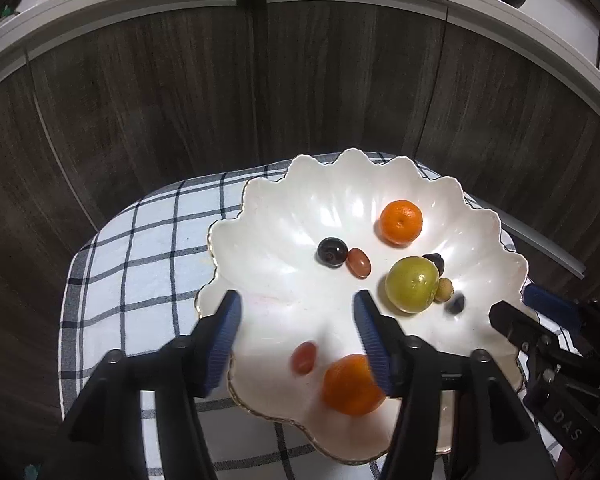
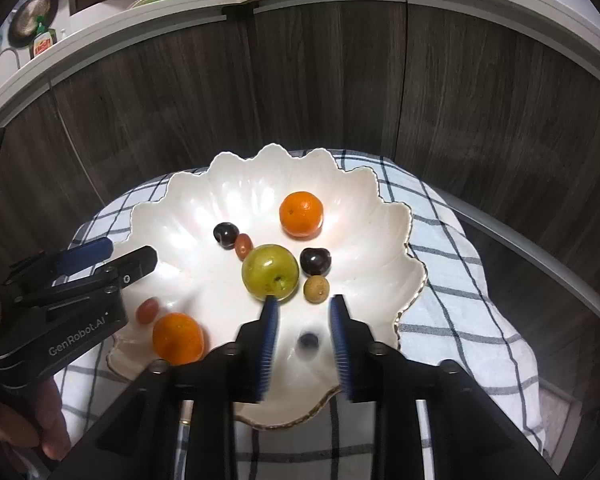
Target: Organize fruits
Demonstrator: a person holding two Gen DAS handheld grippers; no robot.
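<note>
Both sets of tongs hang over a scalloped white dish (image 2: 380,216) that sits on a checked cloth (image 2: 460,280). The left tongs (image 1: 296,344) stand apart with nothing clamped; a blurred orange (image 1: 350,384) and a small red fruit (image 1: 303,357) lie in the dish just below them. The right tongs (image 2: 303,344) are also apart, with a small dark berry (image 2: 309,341) loose between the fingers. Farther in lie a green fruit (image 2: 270,277), another orange (image 2: 301,213) and several small fruits.
</note>
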